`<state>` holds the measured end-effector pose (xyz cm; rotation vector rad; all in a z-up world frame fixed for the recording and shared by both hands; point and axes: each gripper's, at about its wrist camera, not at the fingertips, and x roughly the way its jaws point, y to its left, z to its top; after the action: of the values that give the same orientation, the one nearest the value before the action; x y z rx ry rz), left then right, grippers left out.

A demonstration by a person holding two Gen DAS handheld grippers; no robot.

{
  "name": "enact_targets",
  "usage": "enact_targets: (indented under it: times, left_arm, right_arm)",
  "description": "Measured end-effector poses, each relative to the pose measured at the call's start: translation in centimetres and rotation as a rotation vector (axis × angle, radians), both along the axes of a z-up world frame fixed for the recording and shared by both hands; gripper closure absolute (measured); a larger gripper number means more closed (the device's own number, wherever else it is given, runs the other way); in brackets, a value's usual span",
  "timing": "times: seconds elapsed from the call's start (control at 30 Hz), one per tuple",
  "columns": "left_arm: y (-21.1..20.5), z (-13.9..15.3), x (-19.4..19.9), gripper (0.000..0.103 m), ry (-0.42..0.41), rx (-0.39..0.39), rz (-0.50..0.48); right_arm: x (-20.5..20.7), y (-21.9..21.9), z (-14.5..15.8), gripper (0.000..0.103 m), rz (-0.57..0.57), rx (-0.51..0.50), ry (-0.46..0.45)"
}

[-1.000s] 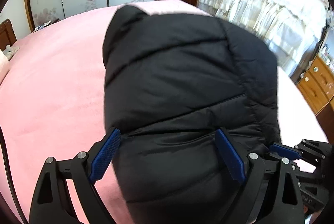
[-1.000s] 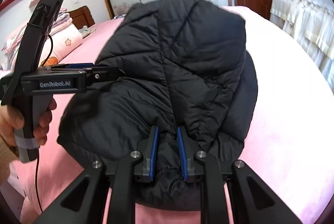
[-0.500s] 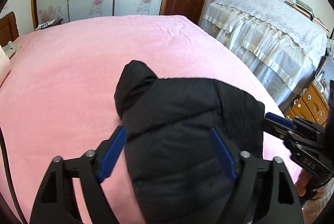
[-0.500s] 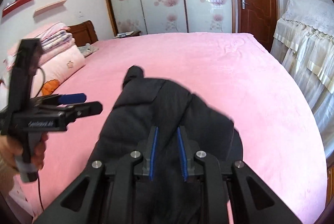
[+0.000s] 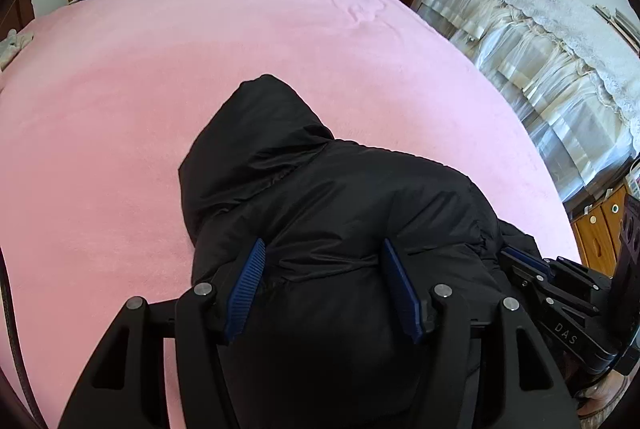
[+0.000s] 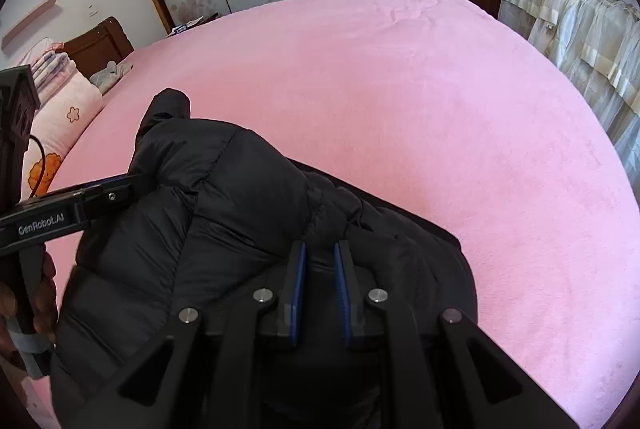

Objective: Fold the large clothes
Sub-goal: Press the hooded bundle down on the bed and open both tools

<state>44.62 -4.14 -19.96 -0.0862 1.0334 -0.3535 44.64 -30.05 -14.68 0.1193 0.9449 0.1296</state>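
Note:
A black puffy jacket lies bunched on the pink bed, its rounded end pointing toward the far side. My left gripper is closing; its blue pads dig into a thick fold of the near edge. In the right wrist view the jacket spreads across the lower left. My right gripper is closing too, nearly shut, pinching a thin fold of the jacket's near edge. The left gripper appears there at the jacket's left side, and the right gripper shows at the jacket's right side.
Pink bed stretches far beyond the jacket. Furniture under a cream lace cover stands along the right. A wooden drawer cabinet is at the right edge. Pillows and a headboard lie at the left. A hand holds the left gripper's handle.
The jacket, held up and filling both views a second ago, has come down onto the bed toward the near edge. The left jaws have narrowed on it, and the right jaws have tightened slightly.

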Motion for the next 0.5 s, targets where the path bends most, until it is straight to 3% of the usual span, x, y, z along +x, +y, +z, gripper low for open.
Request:
enact_targets:
  times: [0.2,0.5]
  left_arm:
    - [-0.1,-2.5,0.3,0.038,-0.003,-0.011,0.006]
    - [0.3,-3.0,0.3,0.037,-0.017,0.003,-0.002]
  right_arm:
    - [0.0,0.3,-2.0,0.092,-0.001,0.018,-0.003]
    - [0.1,0.3,-2.5,0.092,-0.002,0.008,0.0]
